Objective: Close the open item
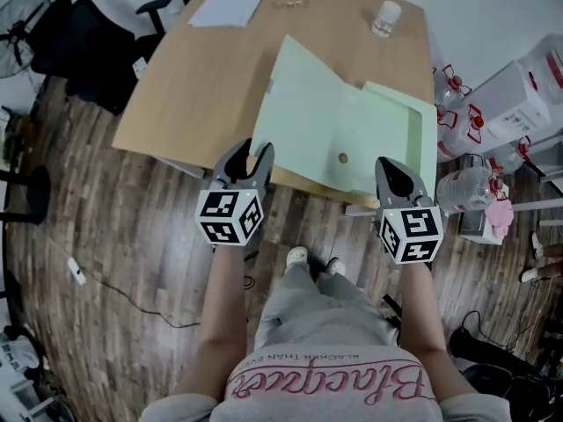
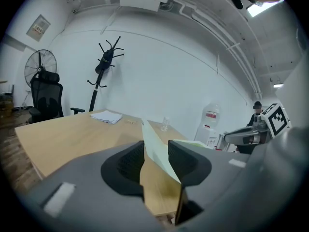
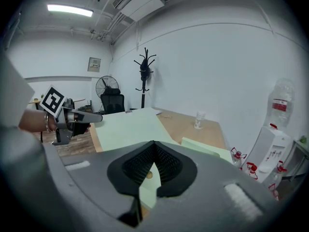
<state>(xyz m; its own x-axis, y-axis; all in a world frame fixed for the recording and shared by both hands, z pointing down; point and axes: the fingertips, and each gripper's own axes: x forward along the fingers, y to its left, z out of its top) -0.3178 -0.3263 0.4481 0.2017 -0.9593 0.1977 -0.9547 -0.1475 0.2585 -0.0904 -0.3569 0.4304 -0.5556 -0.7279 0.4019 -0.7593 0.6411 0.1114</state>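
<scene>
White papers (image 1: 229, 4) and a small clear cup (image 1: 385, 18) are laid at the far end of the wooden table (image 1: 176, 86), while a black office chair (image 1: 88, 47) and big water bottles (image 1: 466, 187) are kept beside it.

A wooden table (image 1: 167, 112) stands on a dark plank floor (image 1: 106, 236) in a room with white walls (image 2: 159, 66). Beyond it, an office chair (image 2: 46, 100), a fan (image 2: 39, 65) and a black coat stand (image 2: 104, 64) stand by the wall. A strip light (image 3: 70, 10) glows on the ceiling (image 3: 43, 33), and pipes (image 2: 227, 37) run overhead. Water bottles (image 1: 466, 187) and a white box (image 1: 510, 95) crowd the floor right of the table. A cable (image 1: 132, 297) trails over the planks on the left.
</scene>
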